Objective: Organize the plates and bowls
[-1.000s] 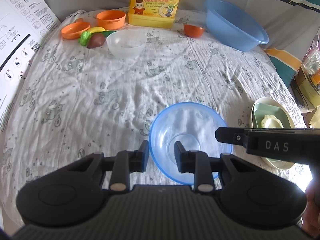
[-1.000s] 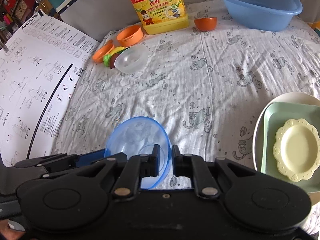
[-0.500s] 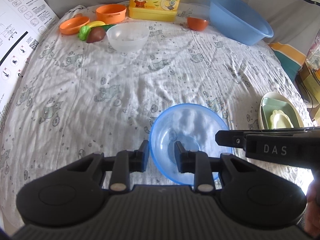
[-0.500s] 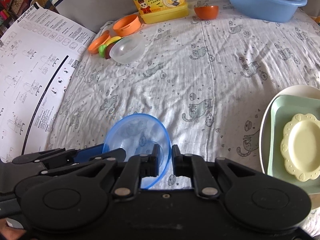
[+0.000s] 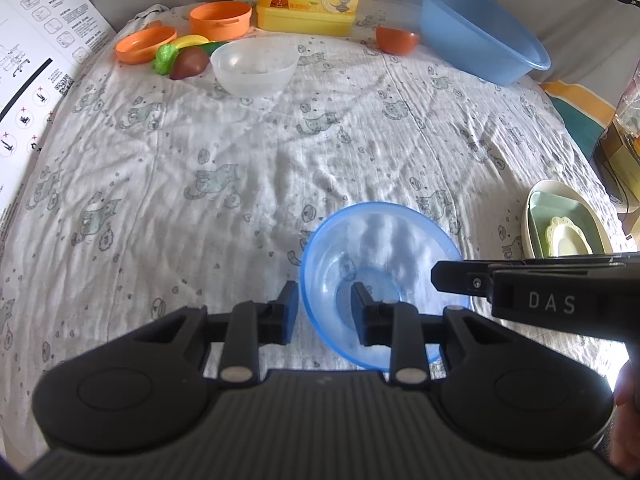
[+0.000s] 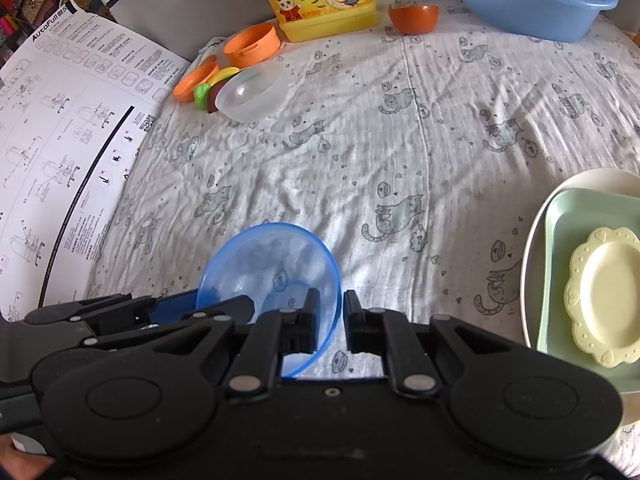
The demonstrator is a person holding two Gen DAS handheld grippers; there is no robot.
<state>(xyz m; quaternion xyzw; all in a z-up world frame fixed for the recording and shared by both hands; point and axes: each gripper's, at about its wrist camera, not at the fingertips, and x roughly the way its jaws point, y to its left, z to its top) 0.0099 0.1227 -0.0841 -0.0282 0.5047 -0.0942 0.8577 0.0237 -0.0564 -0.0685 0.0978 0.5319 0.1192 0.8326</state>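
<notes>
Blue bowl (image 5: 384, 276) rim pinched by both hand-held grippers (image 5: 325, 312) (image 6: 330, 320); right view alone shows full plate stack (image 6: 576, 280).

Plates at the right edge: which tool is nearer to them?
Right. The right tool grips the blue bowl by the rim on the side facing the plates; the left tool straddles the opposite rim, farther away.

Cat-print cloth (image 5: 280, 152) carries clear bowl (image 5: 254, 66), blue basin (image 5: 480, 28), stacked plates (image 6: 560, 248).
</notes>
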